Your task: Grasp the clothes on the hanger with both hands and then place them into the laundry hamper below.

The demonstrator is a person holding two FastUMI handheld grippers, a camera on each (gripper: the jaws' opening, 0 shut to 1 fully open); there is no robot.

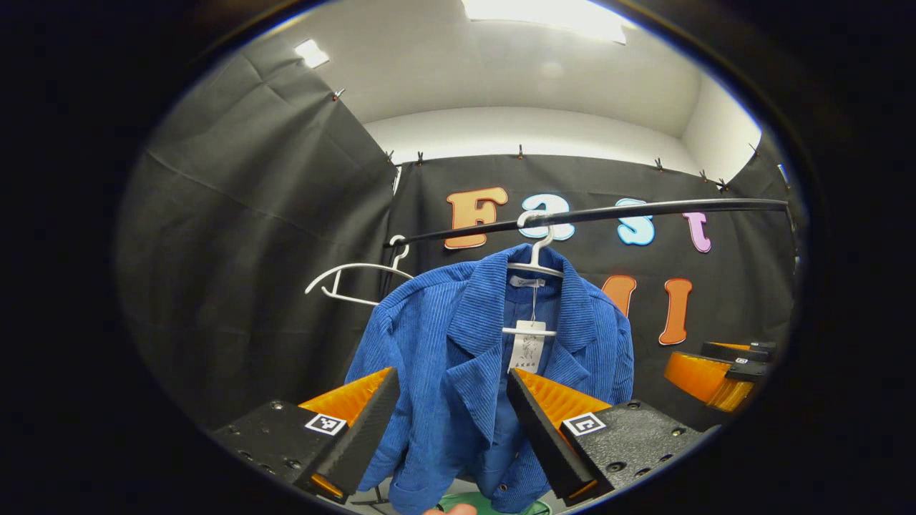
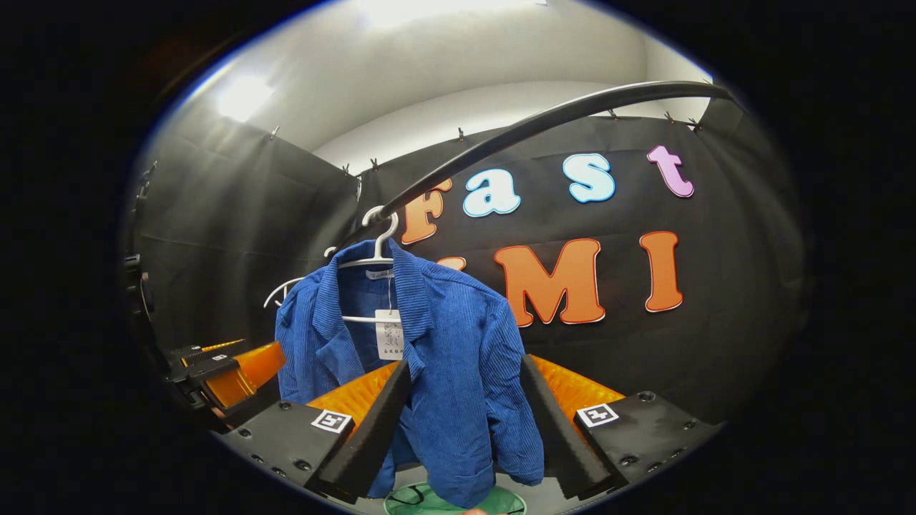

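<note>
Blue jacket (image 1: pixel 458 357) on white hanger (image 1: pixel 535 266), both tongs (left (image 1: pixel 452 422), right (image 2: pixel 465 429)) wide apart around its hanging front.

One blue corduroy jacket (image 1: pixel 458 357) hangs on the black rail (image 1: pixel 644 209). Two white hangers: one (image 1: pixel 537 250) inside the jacket, one bare (image 1: pixel 351 275) to its left. One paper tag (image 1: pixel 527 347). One green hamper (image 2: pixel 422 499) below. Two grippers, the left (image 1: pixel 452 429) and the right (image 2: pixel 465 429).

Sharp, ceiling-lit, fisheye-warped edges.
</note>
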